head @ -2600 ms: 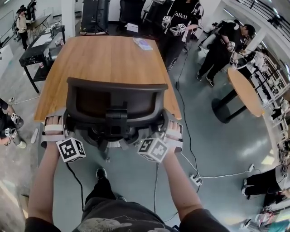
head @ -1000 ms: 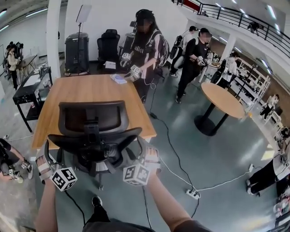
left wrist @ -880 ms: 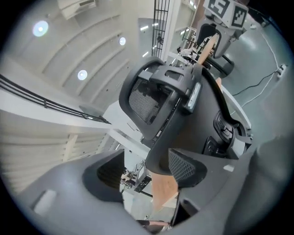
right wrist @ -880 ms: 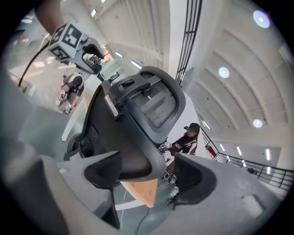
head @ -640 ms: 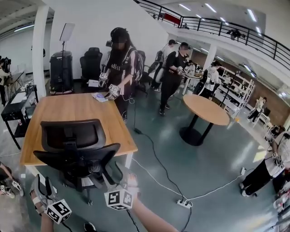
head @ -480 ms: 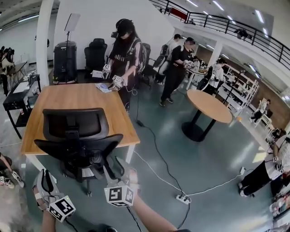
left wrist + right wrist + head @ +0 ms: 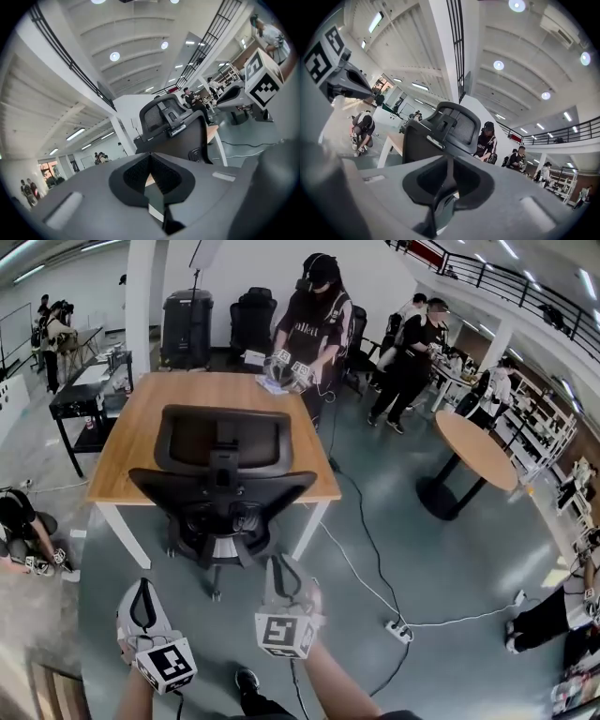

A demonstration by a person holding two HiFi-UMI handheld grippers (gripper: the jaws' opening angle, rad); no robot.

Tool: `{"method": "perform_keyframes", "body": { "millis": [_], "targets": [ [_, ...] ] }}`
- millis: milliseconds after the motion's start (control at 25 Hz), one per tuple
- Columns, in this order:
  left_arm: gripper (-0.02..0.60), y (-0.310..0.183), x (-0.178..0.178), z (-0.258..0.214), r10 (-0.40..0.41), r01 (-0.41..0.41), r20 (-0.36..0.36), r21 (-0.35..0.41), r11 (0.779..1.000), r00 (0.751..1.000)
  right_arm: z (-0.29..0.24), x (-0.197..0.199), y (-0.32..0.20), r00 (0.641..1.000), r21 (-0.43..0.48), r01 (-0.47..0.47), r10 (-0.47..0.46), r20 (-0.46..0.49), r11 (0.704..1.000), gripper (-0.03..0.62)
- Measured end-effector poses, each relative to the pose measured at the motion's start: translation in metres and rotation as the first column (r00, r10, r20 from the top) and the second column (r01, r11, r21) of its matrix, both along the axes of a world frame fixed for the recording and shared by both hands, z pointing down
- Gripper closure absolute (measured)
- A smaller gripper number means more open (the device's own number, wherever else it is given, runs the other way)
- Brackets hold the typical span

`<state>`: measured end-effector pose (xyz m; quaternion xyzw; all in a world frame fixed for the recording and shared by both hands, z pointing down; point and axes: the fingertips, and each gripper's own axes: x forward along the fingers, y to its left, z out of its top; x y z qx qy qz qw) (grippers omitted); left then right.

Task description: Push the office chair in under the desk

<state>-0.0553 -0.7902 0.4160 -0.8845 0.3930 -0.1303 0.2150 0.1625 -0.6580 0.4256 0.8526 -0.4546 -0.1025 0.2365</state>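
The black office chair [image 7: 225,484] stands at the near edge of the wooden desk [image 7: 178,395], its seat tucked partly under the top and its backrest towards me. Both grippers hang over the floor, short of the chair and not touching it. In the head view my left gripper [image 7: 141,589] is at the lower left and my right gripper [image 7: 280,566] is nearer the middle. The jaws of both have just been closing and now meet with nothing between them. The left gripper view shows the left gripper [image 7: 151,161] pointing at the chair [image 7: 173,126], and the right gripper view shows the right gripper [image 7: 449,164] facing the chair [image 7: 440,131].
A person [image 7: 314,315] stands at the desk's far end and others stand behind. A round table [image 7: 478,442] is at the right. A power strip [image 7: 398,629] and its cable lie on the floor. A black cart [image 7: 80,399] and a crouching person [image 7: 19,521] are at the left.
Both grippers have drawn back from the chair's sides towards me, and their jaws have gone from open to shut. The chair now stands further in under the desk.
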Motion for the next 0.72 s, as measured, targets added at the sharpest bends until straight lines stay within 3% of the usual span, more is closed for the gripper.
{"method": "perform_keyframes", "body": {
  "millis": [80,320,560,720],
  "targets": [
    [0.565,0.013,-0.025,0.0,0.002,-0.003,-0.03,-0.039,0.999,1.0,-0.004,-0.023,0.013,1.0,0.012,-0.003,0.003,0.002,1.0,0.598],
    [0.565,0.055,-0.081,-0.006,0.018,-0.034,-0.149,-0.102,0.994,0.989,-0.002,-0.08,0.052,0.999,0.019,0.007,-0.008,0.041,1.0,0.603],
    [0.565,0.098,-0.125,-0.016,0.048,-0.101,-0.317,-0.154,0.983,0.947,0.008,-0.125,0.098,0.997,0.011,-0.006,0.005,0.082,1.0,0.603],
    [0.565,0.119,-0.144,-0.013,0.068,-0.143,-0.34,-0.201,0.969,0.938,0.01,-0.155,0.129,0.996,0.002,-0.002,0.001,0.093,1.0,0.603]
  ]
}}
